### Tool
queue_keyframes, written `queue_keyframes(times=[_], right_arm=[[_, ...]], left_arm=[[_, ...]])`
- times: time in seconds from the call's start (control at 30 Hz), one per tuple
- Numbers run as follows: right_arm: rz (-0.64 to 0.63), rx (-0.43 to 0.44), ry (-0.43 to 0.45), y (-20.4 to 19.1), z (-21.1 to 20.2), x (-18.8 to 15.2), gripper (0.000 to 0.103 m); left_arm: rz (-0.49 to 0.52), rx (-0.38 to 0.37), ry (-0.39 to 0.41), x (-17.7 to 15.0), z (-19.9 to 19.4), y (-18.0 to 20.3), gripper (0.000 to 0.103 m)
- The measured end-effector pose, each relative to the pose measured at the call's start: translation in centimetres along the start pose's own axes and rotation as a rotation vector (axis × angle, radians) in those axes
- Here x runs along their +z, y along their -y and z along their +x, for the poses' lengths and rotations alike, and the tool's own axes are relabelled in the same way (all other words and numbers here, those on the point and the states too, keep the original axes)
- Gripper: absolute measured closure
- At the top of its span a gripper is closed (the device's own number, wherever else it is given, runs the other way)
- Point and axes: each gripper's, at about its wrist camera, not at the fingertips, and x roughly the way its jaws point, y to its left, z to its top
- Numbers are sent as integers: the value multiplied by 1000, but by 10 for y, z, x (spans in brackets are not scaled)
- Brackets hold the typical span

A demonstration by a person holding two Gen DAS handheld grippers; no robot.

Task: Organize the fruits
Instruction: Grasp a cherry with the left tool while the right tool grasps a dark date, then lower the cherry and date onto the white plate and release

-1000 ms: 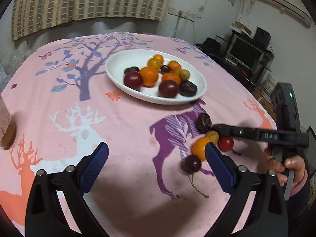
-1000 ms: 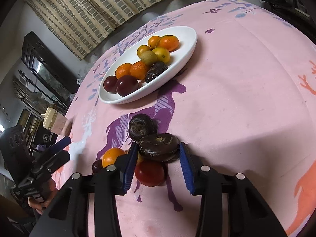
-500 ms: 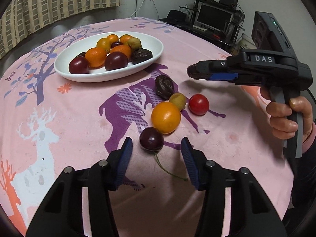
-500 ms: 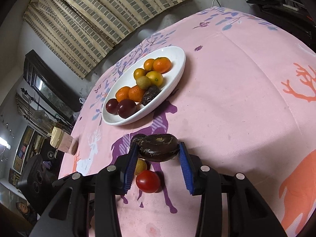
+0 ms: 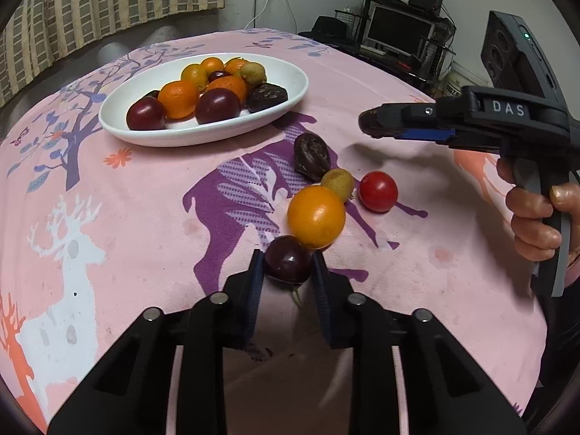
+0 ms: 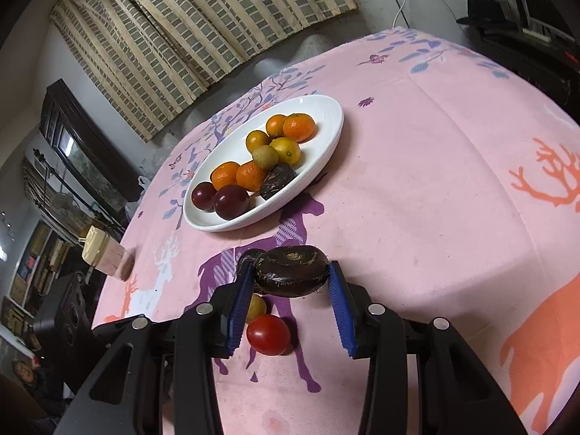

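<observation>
**Both grippers hold fruit near the plate**

Since a second ago, the left gripper (image 5: 288, 272) has crossed the table to the loose fruits and narrowed its wide-open jaws onto the dark plum (image 5: 289, 264), which now sits clamped between the blue pads at table level. An orange (image 5: 316, 216) lies just beyond the plum, touching it or nearly so. Past the orange come a small yellow-green fruit (image 5: 338, 184), a red cherry tomato (image 5: 378, 191) to its right, and a wrinkled dark passion fruit (image 5: 311, 156) farther off, all on the pink deer-print tablecloth (image 5: 145, 217).

Over the same second the right gripper (image 6: 290, 282) has risen from the cloth with its load; its jaws pinch a second wrinkled dark fruit (image 6: 291, 271) by its two ends, held in the air. Seen from the right wrist camera, the tomato and the yellow-green fruit lie on the cloth below that gripper. From the left wrist camera the held fruit shows only as a dark tip (image 5: 369, 123) ahead of the black fingers, well right of the plate and above the table.

The white oval plate (image 5: 290, 72) stands beyond the loose group, near the far side of the table, carrying oranges, two plums, a green fruit and a dark passion fruit.
</observation>
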Motion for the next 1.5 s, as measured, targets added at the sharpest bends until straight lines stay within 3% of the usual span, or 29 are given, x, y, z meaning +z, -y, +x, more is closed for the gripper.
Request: queue_keyframes(times=[0.37, 0.47, 0.6, 0.83, 1.03, 1.07, 1.1, 1.17, 1.23, 1.4, 1.5], right_arm=[[-82, -86, 45, -12, -6, 0, 61], [-124, -39, 45, -28, -4, 15, 61], [-204, -39, 73, -53, 10, 46, 61], [-236, -64, 78, -65, 70, 104, 61], [-254, -73, 67, -64, 105, 123, 59], [-254, -72, 73, -64, 106, 122, 58], [-256, -58, 70, -65, 104, 121, 55], [-271, -47, 78, -69, 95, 119, 51], [-294, -53, 106, -74, 80, 116, 46], [-298, -41, 127, -74, 44, 94, 42], [-269, -38, 117, -63, 30, 74, 39]], left_arm=[[-72, -49, 48, 7, -30, -12, 77], [-73, -70, 88, 28, -46, -24, 77], [-82, -13, 172, 78, -53, -49, 77], [-170, 95, 178, 158, 7, -101, 77], [-206, 166, 122, 179, 51, -126, 77], [-208, 183, 116, 179, 52, -125, 75], [-210, 205, 115, 179, 52, -124, 57], [-210, 252, 151, 175, 43, -119, 29], [-182, 296, 184, 170, 30, -109, 26], [-148, 282, 189, 145, -4, -87, 13], [-190, 270, 224, 114, -29, -77, 7]])
